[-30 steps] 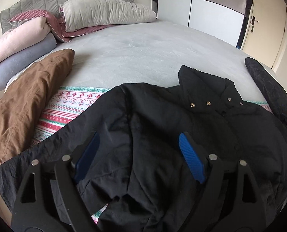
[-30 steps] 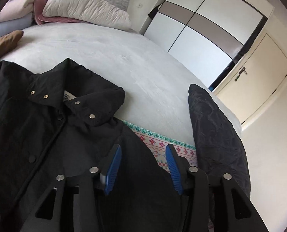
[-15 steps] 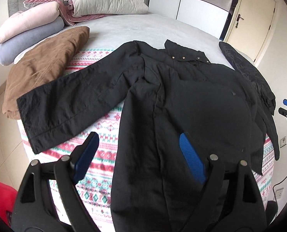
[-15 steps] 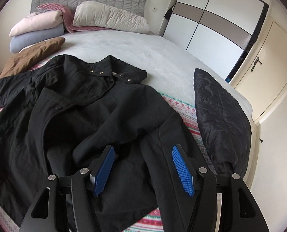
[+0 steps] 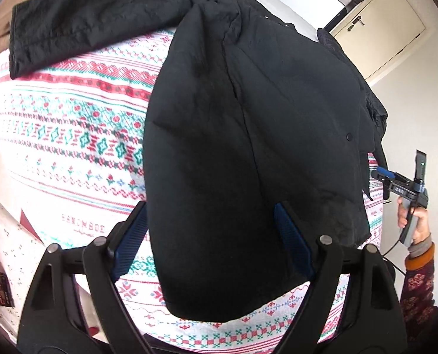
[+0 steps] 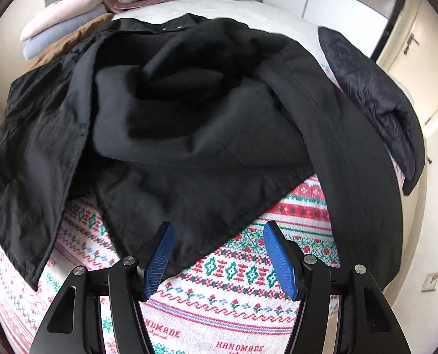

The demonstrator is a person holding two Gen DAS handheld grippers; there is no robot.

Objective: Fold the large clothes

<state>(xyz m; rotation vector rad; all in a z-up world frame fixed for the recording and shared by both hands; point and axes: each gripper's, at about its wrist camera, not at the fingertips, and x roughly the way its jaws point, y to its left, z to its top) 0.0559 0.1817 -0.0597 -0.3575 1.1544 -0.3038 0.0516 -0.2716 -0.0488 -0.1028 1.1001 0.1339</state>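
Note:
A large black coat (image 5: 248, 124) lies spread on a patterned knitted blanket (image 5: 71, 135) over the bed, hem toward me, one sleeve (image 5: 80, 20) stretched out to the left. My left gripper (image 5: 210, 236) is open and empty, its blue pads either side of the coat's lower hem. In the right wrist view the coat (image 6: 189, 118) is rumpled, its front panel turned over and the lining showing. My right gripper (image 6: 219, 253) is open and empty just short of the coat's hem corner. The right gripper also shows in the left wrist view (image 5: 396, 183).
A second dark quilted garment (image 6: 375, 97) lies on the bed's right side. A brown cushion (image 6: 71, 41) and stacked pillows (image 6: 71, 3) sit at the head. A wardrobe and a door (image 6: 419, 44) stand to the right. The bed's foot edge is just below the grippers.
Both grippers have pulled back from the collar and shoulders to the coat's hem at the foot of the bed. Both stay open. The coat's right front looks more bunched.

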